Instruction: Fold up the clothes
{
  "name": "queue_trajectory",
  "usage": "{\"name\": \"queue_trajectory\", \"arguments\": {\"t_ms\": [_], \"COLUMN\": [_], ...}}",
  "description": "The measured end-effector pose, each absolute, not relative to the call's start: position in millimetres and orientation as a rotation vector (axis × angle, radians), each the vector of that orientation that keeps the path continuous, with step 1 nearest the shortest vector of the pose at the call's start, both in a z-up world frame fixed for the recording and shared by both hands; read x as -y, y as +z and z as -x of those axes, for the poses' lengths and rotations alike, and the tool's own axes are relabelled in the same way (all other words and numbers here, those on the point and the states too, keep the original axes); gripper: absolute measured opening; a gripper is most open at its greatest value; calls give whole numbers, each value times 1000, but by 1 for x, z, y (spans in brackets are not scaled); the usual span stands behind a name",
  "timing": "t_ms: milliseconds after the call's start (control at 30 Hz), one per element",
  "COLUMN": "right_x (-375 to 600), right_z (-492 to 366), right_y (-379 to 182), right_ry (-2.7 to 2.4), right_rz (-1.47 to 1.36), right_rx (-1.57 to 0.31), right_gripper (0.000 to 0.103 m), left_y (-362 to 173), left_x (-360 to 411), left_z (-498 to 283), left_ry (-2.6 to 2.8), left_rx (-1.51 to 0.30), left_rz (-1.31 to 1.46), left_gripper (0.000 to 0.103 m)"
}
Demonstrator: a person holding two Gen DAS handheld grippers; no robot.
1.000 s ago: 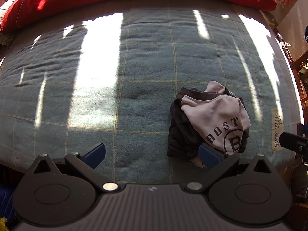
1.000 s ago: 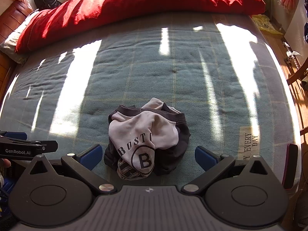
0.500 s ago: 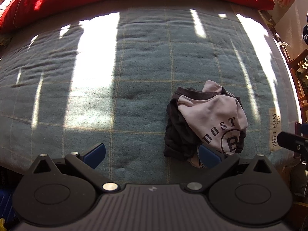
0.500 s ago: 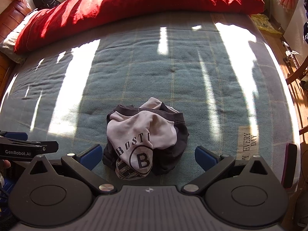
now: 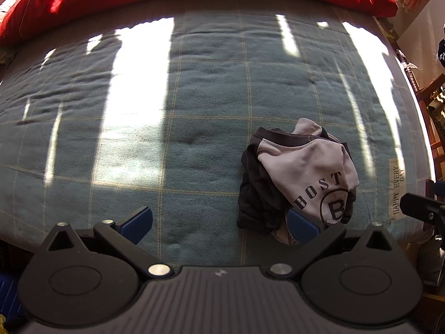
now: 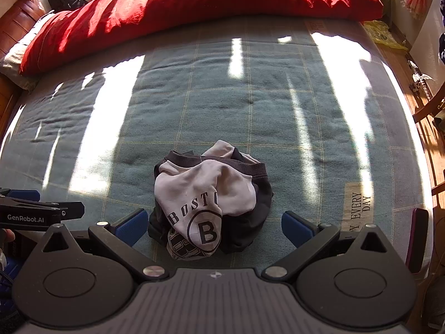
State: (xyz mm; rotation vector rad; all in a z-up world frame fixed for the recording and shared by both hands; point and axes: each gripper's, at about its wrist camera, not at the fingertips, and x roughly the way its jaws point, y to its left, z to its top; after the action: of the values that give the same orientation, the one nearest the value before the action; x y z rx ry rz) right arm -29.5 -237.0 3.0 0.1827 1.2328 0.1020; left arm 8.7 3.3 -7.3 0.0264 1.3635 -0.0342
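Both hand-held grippers spread wide above a crumpled garment on a bed.

The left hand-held gripper [image 5: 219,222] and right hand-held gripper [image 6: 214,226] hold nothing; the grey-and-black shirt [image 6: 207,197] lies bunched near the front edge of the green checked blanket [image 6: 250,103], well apart from the red duvet [image 6: 194,2].

The bed [image 5: 194,117] is striped by hard sunlight, blown out to white glare between deep shadows. Edges are bent by fisheye distortion; focus is sharp.

a bed [image 6: 278,105] with a green checked blanket [image 5: 194,111]. a crumpled shirt [image 6: 205,194] lies near its front edge. a red duvet [image 6: 194,2] lies along the far end.
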Motion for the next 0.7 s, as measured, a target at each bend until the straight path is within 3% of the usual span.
{"name": "queue_trajectory", "arguments": {"t_ms": [700], "right_x": [216], "right_z": [41], "right_y": [9], "right_ry": [-14], "right_rz": [-243], "right_rx": [-1205], "right_gripper": [103], "left_y": [-10], "left_x": [-13], "left_z": [-19], "left_ry": [-188], "left_rx": [-1335], "left_rz": [-108], "left_gripper": [102]}}
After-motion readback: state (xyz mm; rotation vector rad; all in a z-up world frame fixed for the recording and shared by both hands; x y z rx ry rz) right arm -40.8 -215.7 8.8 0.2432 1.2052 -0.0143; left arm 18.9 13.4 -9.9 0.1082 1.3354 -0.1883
